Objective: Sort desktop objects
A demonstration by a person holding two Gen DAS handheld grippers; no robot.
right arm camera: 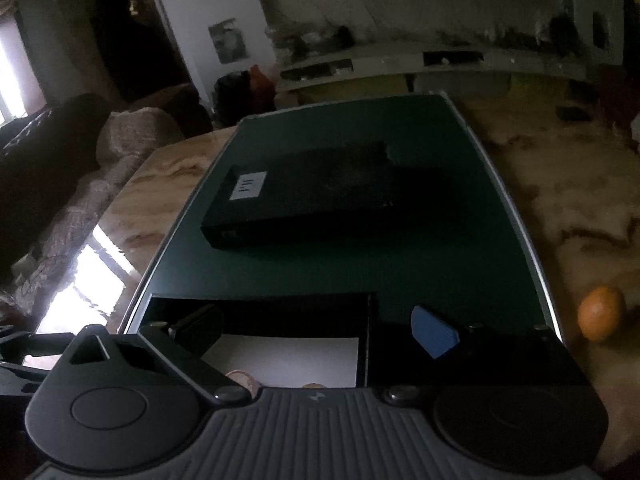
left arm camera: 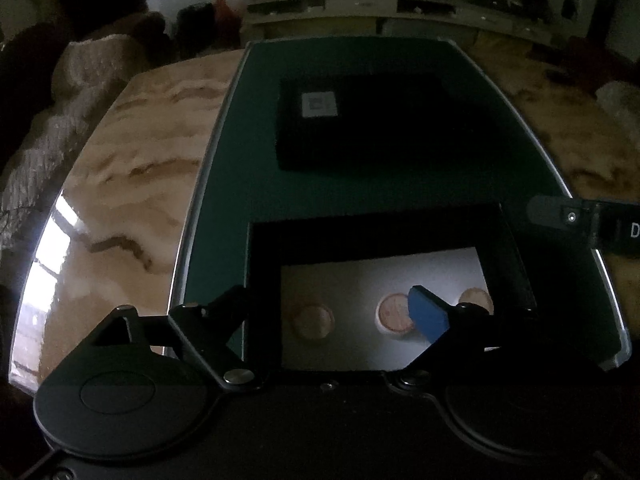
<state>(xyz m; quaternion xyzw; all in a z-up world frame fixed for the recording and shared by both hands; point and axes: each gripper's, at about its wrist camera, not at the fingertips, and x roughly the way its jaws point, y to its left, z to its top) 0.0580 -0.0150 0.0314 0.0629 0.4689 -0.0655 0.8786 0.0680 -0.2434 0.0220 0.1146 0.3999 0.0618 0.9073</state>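
An open black box (left arm camera: 516,264) with a white floor stands on the near part of a dark green mat (left arm camera: 240,200). Three round tan discs lie in it: one left (left arm camera: 312,322), one middle (left arm camera: 394,314), one right (left arm camera: 476,300). My left gripper (left arm camera: 332,312) is open and empty above the box, its blue pad (left arm camera: 428,316) over the middle disc. My right gripper (right arm camera: 320,330) is open and empty over the same box (right arm camera: 366,340), where two discs (right arm camera: 242,378) peek out. A closed black box with a white label (left arm camera: 360,120) lies farther back, also in the right wrist view (right arm camera: 320,196).
The mat lies on a glossy marble table (left arm camera: 132,184). An orange (right arm camera: 600,314) sits on the table right of the mat. The right gripper's finger (left arm camera: 560,212) shows at the right edge of the left wrist view. A sofa and shelves stand behind.
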